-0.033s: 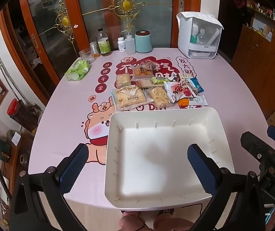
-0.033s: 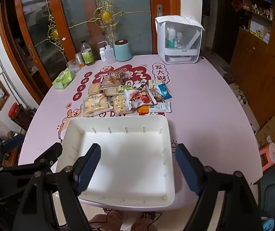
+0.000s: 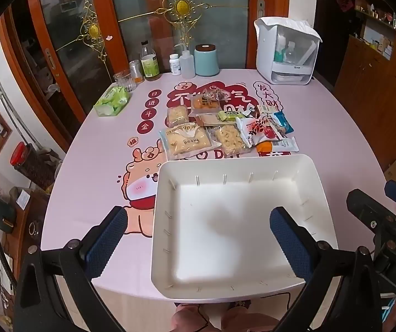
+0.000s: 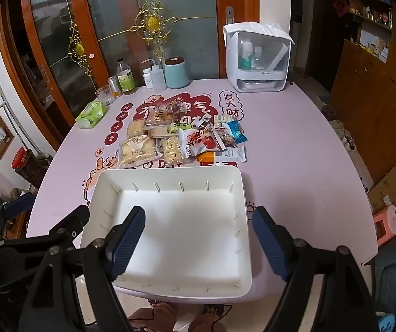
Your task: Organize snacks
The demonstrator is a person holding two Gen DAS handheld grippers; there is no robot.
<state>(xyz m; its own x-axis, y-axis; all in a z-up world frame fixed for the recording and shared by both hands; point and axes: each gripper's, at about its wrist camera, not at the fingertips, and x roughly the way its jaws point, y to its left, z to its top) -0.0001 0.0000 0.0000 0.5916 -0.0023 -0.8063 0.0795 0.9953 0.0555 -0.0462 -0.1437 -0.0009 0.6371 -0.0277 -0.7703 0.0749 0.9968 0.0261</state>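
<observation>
both grippers hang above the table's near edge, tilted down, with nothing in their grasp. left gripper (image 3: 196, 231) has its blue pads spread wide, one over the pink tablecloth (image 3: 92, 166), the other over the white tray (image 3: 236, 166). right gripper (image 4: 198, 235) is likewise released, one pad over the tray's floor and the other just past its right wall. the tray sits at the near edge, nothing inside. just beyond its far wall, toward the table's middle, lies the heap of snacks (image 3: 225, 130): clear bags of pale pastries, a red-and-white packet (image 3: 259, 131), a blue one (image 3: 282, 120). at the far edge stand bottles, a teal canister (image 3: 206, 61) and a white storage box (image 3: 286, 52); a green tissue pack (image 3: 112, 101) lies near the far left corner.
</observation>
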